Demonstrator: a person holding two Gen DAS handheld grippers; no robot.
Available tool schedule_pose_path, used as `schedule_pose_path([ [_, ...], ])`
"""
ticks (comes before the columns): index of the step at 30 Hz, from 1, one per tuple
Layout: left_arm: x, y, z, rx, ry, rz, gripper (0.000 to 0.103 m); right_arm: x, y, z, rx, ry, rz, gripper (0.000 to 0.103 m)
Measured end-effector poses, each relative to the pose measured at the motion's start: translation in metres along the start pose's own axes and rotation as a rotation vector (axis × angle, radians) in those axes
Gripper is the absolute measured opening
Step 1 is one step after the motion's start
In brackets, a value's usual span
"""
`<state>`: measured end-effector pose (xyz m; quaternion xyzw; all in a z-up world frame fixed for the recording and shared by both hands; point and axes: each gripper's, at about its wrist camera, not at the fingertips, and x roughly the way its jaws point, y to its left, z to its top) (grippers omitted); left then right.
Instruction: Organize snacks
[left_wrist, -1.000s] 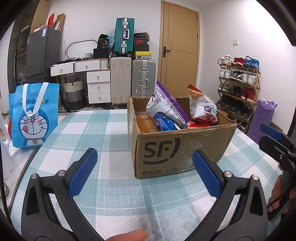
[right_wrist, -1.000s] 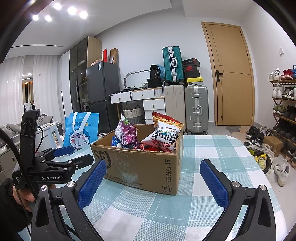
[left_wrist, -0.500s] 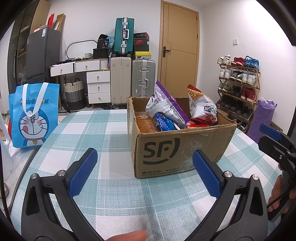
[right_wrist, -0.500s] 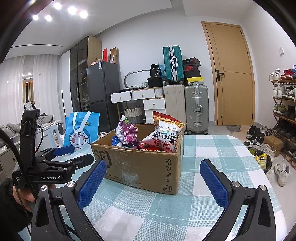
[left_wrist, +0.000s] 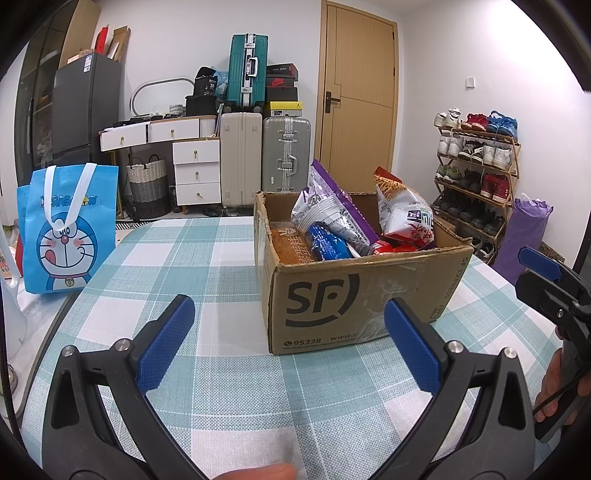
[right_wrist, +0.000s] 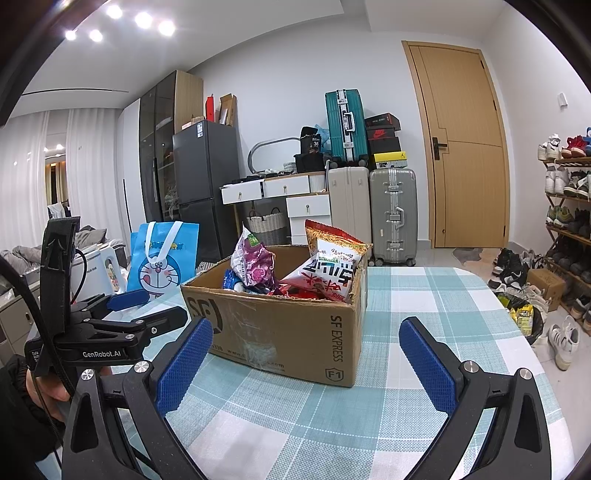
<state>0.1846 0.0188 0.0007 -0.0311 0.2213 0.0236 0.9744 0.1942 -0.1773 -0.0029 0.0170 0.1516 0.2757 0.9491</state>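
A brown cardboard box (left_wrist: 362, 295) (right_wrist: 280, 328) marked SF stands on the checked tablecloth, full of snack bags. A purple-and-white bag (left_wrist: 332, 210) and a red-and-white bag (left_wrist: 406, 218) stick up from it; a blue packet (left_wrist: 328, 245) and a brown cake pack (left_wrist: 291, 245) lie lower. My left gripper (left_wrist: 291, 343) is open, just short of the box's near face, holding nothing. My right gripper (right_wrist: 306, 362) is open too, facing the box's corner, empty. Each gripper shows at the edge of the other's view.
A blue cartoon tote bag (left_wrist: 66, 232) (right_wrist: 162, 258) stands at the table's left edge. The table (left_wrist: 184, 258) has bare cloth left of the box. Behind are suitcases (left_wrist: 258, 162), drawers, a fridge, a door and a shoe rack (left_wrist: 476, 184).
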Motion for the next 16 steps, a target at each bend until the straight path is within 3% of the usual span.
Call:
schedule_pose_path([
  [16, 0.0012, -0.0003, -0.0013, 0.001, -0.001, -0.001, 0.102, -0.0001, 0.0000, 0.0008, 0.001, 0.000, 0.000, 0.103],
])
